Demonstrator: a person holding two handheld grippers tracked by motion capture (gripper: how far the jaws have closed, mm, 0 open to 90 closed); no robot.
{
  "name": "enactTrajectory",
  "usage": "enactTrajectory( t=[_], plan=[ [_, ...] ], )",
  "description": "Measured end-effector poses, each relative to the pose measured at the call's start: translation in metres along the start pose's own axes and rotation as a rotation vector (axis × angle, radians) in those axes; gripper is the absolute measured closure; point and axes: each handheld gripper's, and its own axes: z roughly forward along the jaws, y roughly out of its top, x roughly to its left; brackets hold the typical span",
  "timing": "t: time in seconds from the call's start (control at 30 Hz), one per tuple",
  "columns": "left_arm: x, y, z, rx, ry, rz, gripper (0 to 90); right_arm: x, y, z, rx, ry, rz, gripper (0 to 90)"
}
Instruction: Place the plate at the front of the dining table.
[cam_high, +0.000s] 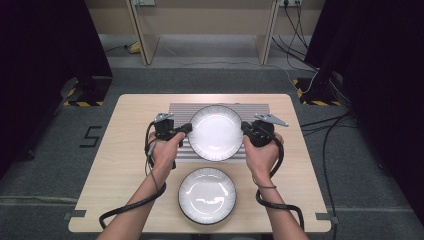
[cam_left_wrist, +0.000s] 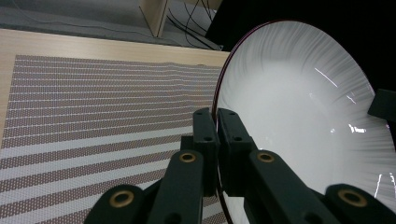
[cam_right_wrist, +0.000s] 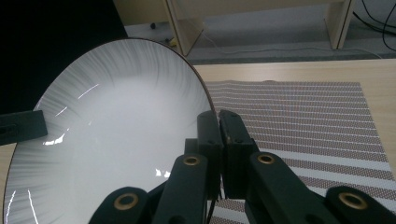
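A white plate with a dark rim is held over the striped placemat by both grippers. My left gripper is shut on its left rim, and in the left gripper view the jaws pinch the plate edge at the left gripper. My right gripper is shut on the right rim; the right gripper view shows the plate clamped at the right gripper. A second white plate lies flat on the wooden table, nearer the front edge.
The placemat spreads under the held plate, also seen as the placemat in the right gripper view. Cables trail from both grippers over the table front. A wooden shelf frame stands on the floor beyond the table.
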Motion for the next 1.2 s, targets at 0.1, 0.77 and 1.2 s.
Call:
enactTrajectory(
  t=[0.1, 0.77, 1.2],
  plan=[
    [0.0, 0.002, 0.002, -0.001, 0.001, -0.002, 86.4, -0.001, 0.002, 0.001, -0.004, -0.002, 0.002, 88.4],
    [0.005, 0.011, 0.008, -0.012, 0.003, -0.015, 86.4, 0.0, 0.011, 0.01, -0.016, -0.01, 0.005, 88.3],
    [0.004, 0.016, 0.01, -0.013, 0.006, -0.014, 86.5, -0.001, 0.016, 0.013, -0.019, -0.013, 0.007, 88.3]
  ],
)
